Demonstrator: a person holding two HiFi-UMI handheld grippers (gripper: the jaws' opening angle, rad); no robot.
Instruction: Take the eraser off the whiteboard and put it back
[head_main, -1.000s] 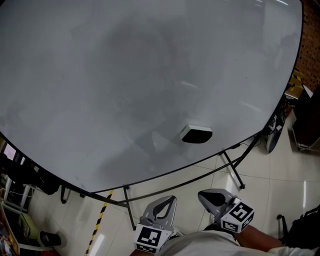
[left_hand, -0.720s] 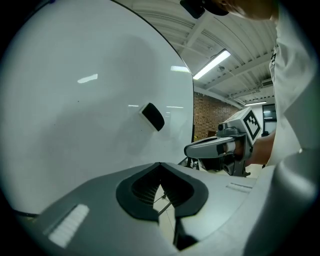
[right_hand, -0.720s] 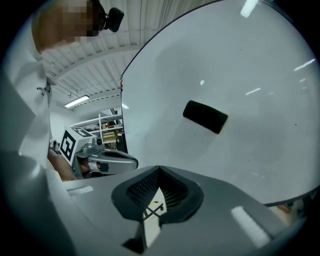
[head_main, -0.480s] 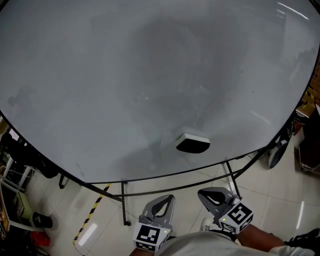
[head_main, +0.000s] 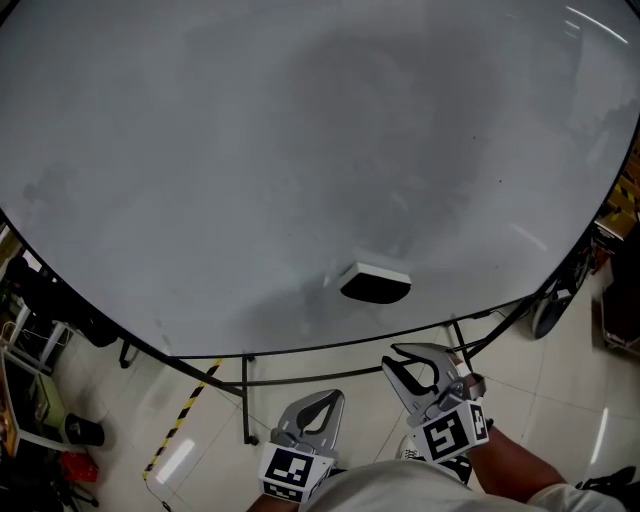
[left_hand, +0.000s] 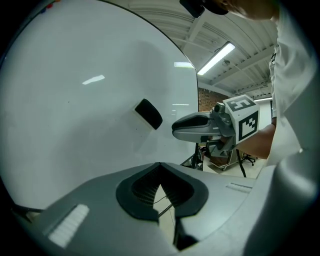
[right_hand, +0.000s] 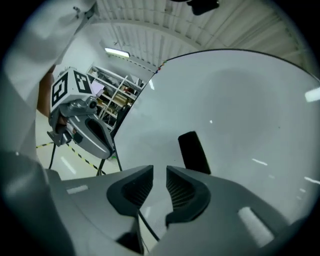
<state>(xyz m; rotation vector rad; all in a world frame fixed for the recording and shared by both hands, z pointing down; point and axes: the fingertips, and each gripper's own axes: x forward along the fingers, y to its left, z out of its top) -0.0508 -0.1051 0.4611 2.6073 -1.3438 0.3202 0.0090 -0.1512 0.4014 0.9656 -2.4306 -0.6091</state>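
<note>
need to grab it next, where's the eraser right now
In the head view the eraser sits on the whiteboard, close to the board's lower edge and a little right of centre, with nothing touching it.

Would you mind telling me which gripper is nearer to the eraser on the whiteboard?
Right. In the head view, the right gripper, jaws opening and empty, sits just below the eraser; the left gripper is lower and further left.
</note>
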